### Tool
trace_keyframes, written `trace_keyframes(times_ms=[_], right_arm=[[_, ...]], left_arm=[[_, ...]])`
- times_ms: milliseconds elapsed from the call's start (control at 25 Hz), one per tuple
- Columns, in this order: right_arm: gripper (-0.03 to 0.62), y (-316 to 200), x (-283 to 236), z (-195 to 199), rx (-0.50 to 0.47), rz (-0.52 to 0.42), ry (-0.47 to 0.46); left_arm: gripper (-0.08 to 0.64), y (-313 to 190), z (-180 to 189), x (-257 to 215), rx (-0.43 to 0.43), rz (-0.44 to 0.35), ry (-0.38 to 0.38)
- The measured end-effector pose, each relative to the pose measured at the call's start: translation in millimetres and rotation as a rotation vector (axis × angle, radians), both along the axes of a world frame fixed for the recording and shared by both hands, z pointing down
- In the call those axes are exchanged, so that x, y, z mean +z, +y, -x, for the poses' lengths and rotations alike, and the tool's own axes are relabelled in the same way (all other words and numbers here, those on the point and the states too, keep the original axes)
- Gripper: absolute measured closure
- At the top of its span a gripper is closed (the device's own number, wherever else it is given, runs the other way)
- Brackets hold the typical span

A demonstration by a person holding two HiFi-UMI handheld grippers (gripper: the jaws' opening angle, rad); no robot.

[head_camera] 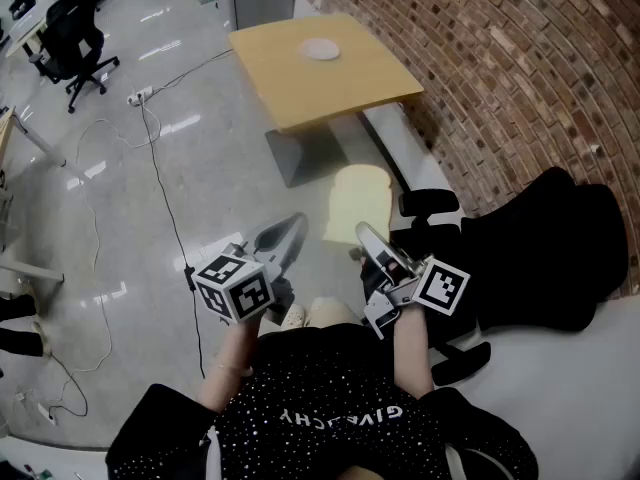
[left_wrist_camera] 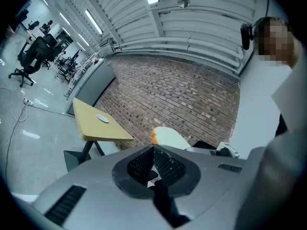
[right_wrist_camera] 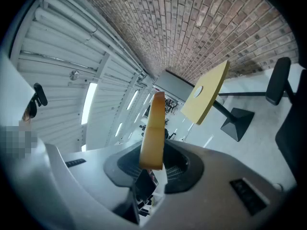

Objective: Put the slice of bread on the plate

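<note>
Pale flat slice of bread (head_camera: 360,200) is clamped in the right claw (head_camera: 372,246). The small white plate (head_camera: 322,50) lies well ahead on the yellow worktop (head_camera: 300,93); the left claw (head_camera: 287,236) is closed, empty.

Pale yellow slice of bread (head_camera: 361,200), white plate (head_camera: 322,50), tan table (head_camera: 310,93), red-brown brick wall (head_camera: 520,78), black-and-white marker cube (head_camera: 235,290)

A yellow wooden table (head_camera: 300,88) stands at twelve o'clock in the head view, a small white plate (head_camera: 322,50) lying toward its far edge. The glossy grey floor (head_camera: 130,228) carries it, with a black office chair (head_camera: 75,38) at ten o'clock.
</note>
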State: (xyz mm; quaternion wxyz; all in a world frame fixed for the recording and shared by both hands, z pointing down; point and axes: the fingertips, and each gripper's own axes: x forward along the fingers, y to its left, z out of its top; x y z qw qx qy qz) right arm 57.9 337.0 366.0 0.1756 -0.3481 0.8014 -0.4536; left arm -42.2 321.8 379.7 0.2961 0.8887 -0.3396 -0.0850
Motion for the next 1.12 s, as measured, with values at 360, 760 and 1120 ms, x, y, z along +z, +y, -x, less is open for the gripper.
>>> trace_keyframes(times_ms=[360, 760, 1120], right_arm=[[0.497, -8, -1, 3, -0.005, 0.005, 0.002], [0.497, -69, 10, -7, -0.024, 0.017, -0.006], [0.497, -162, 5, -24, -0.042, 0.005, 0.008]], left_arm=[[0.549, -8, 2, -1, 0.003, -0.007, -0.013], [0.549, -63, -7, 15, -0.016, 0.02, -0.027], [0.549, -153, -20, 11, -0.04, 0.021, -0.027]])
